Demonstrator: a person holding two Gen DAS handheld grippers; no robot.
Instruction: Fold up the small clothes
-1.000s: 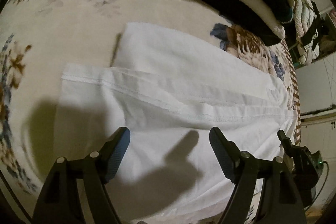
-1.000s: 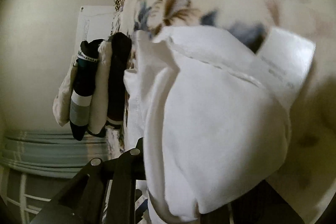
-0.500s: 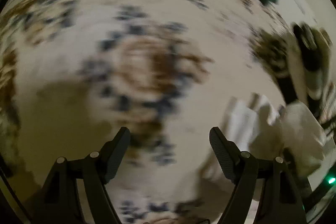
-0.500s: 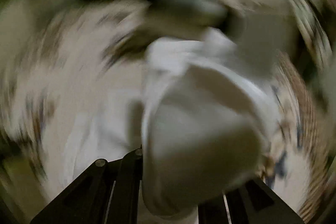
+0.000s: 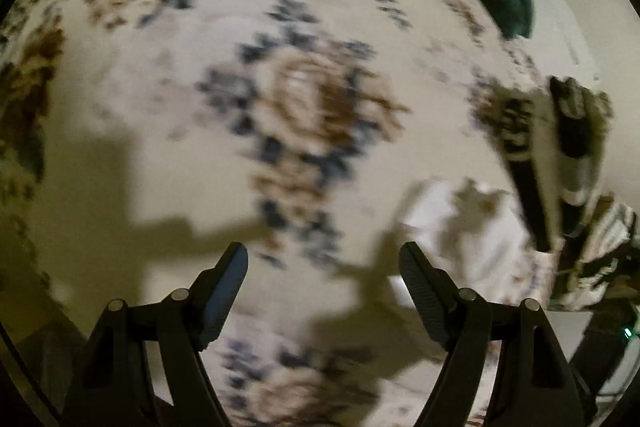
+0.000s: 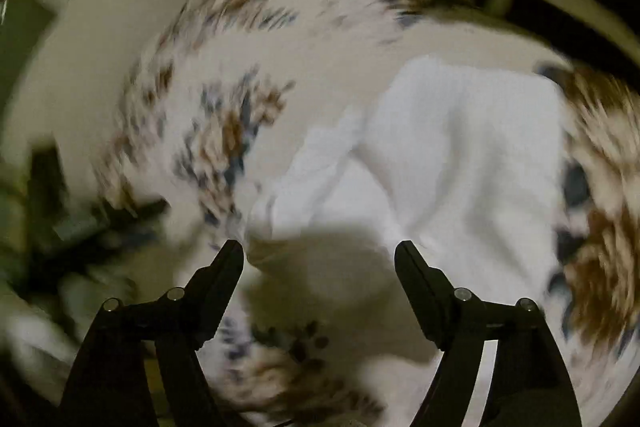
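Garment (image 6: 460, 155), white, lies bunched on the floral bedspread (image 6: 256, 39), just ahead of the right gripper (image 6: 319, 255). Its jaws have just been opening; they stand wide and hold nothing, with cloth lying below and beyond the tips, not pinched. The left gripper (image 5: 323, 259) hangs wide and empty over bare bedspread, with the garment off to its right. Dark striped clothes (image 5: 572, 131) lie close beside the garment. Risks: the released cloth looks lumpy, so the fold may spring loose; a hasty regrip could catch several layers or drag the neighbouring clothes. Both views are blurred.
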